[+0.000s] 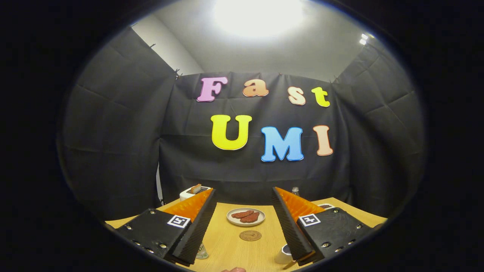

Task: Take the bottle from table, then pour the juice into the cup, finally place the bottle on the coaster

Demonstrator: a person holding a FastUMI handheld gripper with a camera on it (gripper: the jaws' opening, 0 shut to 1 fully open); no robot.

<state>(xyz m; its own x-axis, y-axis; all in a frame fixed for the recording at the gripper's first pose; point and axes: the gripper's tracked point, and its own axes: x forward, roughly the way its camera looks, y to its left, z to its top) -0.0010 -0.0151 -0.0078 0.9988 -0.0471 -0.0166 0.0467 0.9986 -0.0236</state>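
My gripper [244, 189] is held above the wooden table [261, 249], open, with nothing between its fingers. On the table between the fingers lies a round brown coaster [250, 235]. A white cup [283, 255] stands near the base of the right finger, partly hidden by it. The neck of a clear bottle [295, 190] peeks up behind the right finger, at the table's far side. A clear object [202, 252], mostly hidden, sits under the left finger; I cannot tell what it is.
A white plate [245, 223] with dark red slices sits just beyond the coaster. A white toaster [193, 191] with bread stands at the far left. A small dish [326, 206] lies at the far right. Black cloth walls enclose the table.
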